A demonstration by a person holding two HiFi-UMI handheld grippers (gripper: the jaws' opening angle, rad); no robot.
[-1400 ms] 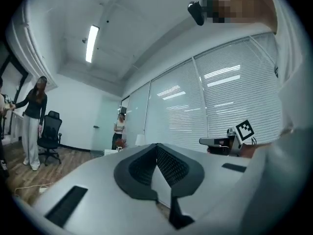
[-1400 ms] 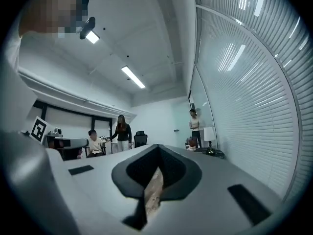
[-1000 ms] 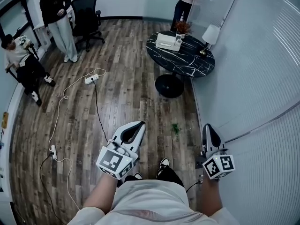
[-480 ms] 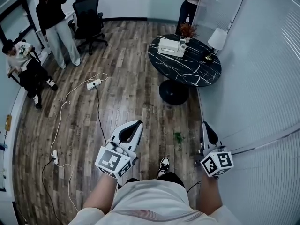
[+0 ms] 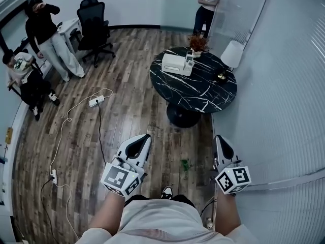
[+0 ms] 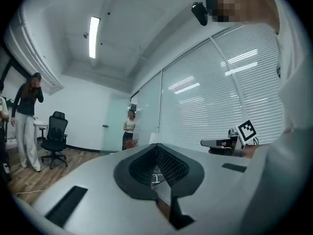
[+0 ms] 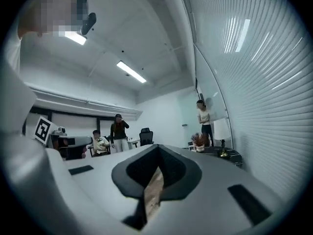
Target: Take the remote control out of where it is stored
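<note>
Far beyond the pressed-together left tongs (image 5: 144, 137) and right tongs (image 5: 219, 138) stands a white box (image 5: 175, 64).

Round black marble table (image 5: 203, 93) being shown beside blind-covered wall (image 5: 284, 100); white lamp (image 5: 230, 54) and reddish plant (image 5: 197, 43) being displayed on top. Black office chair (image 5: 94, 24) being flanked by standing person (image 5: 45, 37); second person (image 5: 23, 75) being seated nearby. White power strip (image 5: 96, 101) being trailed across wood floor (image 5: 137, 111).
</note>
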